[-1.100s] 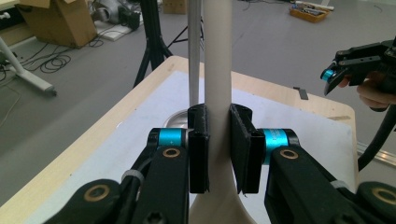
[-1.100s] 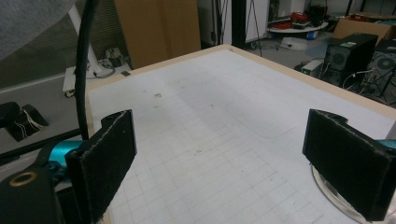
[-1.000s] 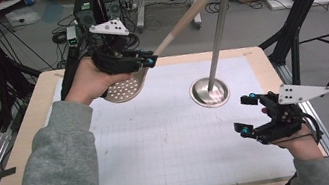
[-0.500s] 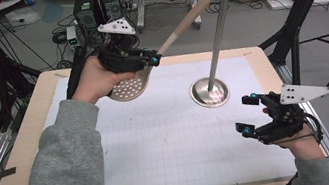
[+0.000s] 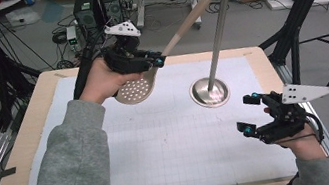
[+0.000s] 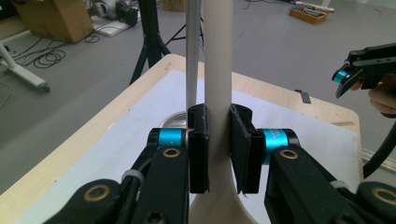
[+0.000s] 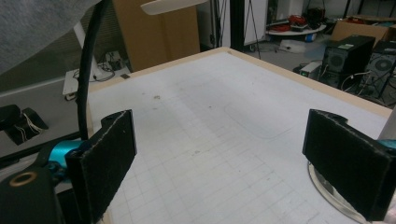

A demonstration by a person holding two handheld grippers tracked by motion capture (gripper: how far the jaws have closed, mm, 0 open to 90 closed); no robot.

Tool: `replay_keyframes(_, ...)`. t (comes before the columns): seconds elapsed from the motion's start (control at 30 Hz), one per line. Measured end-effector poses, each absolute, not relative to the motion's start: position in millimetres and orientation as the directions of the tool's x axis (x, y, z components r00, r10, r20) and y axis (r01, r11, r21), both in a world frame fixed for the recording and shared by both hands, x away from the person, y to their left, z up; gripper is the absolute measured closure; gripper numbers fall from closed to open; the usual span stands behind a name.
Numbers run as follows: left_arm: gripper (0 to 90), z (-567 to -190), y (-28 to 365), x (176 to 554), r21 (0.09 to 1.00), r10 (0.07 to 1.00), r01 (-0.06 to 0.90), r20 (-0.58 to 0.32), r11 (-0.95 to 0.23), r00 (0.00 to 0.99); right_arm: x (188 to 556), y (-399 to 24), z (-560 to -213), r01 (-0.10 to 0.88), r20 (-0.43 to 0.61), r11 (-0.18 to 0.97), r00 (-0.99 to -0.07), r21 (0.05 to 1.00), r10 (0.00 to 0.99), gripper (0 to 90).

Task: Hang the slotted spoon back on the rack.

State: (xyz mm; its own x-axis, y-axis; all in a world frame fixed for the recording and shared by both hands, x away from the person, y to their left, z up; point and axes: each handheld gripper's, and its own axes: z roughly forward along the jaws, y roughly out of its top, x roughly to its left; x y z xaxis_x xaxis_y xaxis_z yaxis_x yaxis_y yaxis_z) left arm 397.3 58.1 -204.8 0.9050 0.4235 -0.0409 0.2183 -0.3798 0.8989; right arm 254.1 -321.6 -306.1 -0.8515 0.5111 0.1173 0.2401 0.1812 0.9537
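Lifting a perforated steel skimmer spoon with a pale wooden handle (image 5: 177, 32) toward the tall steel hanging stand with a round base (image 5: 217, 43).

Left hand-held gripper (image 5: 157, 62) clamping the handle just above the bowl, over the far left of the counter (image 5: 27, 161); long axis slanting up and right, handle tip nearing the stand's top hooks. Right hand-held gripper (image 5: 247, 115) idling near right, jaws wide apart, holding nothing.

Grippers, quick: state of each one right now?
Left gripper: closed on the slotted spoon, gripping its handle.
Right gripper: open, holding nothing.

Left tool (image 5: 159, 61) clamped, right tool (image 5: 250, 114) agape
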Motion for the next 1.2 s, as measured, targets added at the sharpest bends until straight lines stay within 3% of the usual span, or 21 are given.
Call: replay_keyframes(1.2,77.9,-221.2,34.4,407.5,0.872,0.428,0.252,-0.055,-0.419,0.902,252.7,-321.9,-304.4,0.236,0.115,0.178,-0.853,0.955,0.509,8.8)
